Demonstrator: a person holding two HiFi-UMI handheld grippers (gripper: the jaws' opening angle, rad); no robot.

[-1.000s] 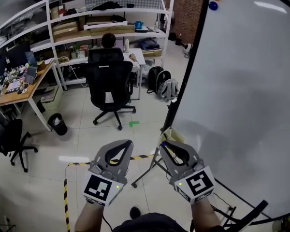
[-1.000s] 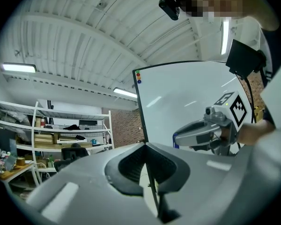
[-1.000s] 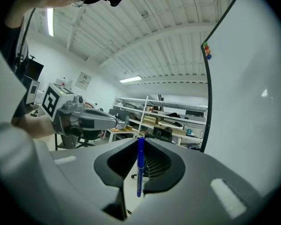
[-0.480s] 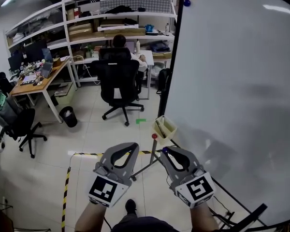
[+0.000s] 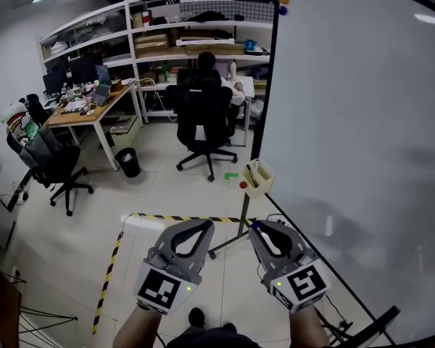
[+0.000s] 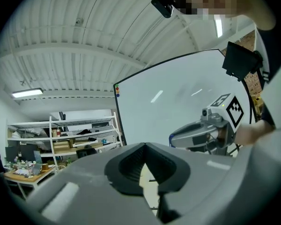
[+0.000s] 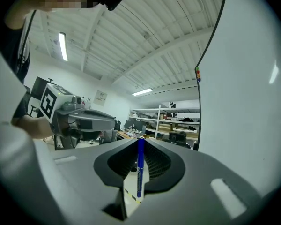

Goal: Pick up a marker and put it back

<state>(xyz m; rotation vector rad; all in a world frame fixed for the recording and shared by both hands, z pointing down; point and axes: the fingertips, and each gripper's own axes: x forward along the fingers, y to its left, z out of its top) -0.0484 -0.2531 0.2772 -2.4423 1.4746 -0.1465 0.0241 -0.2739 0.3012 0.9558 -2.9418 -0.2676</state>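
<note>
Grey plastic right gripper (image 7: 140,142) pinching slim blue cylindrical marker (image 7: 140,168) upright between ribbed black pads (image 7: 157,165); grey left gripper (image 6: 144,146) pressed together, empty.

A black swivel office chair (image 5: 203,122) stands at twelve o'clock, a wooden-topped desk (image 5: 101,106) at ten, and yellow-black striped floor tape (image 5: 181,218) at six.

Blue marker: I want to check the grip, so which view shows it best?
Right gripper view: the blue marker stands clamped in the right gripper. Head view shows only its blue end; left gripper view barely a sliver.
</note>
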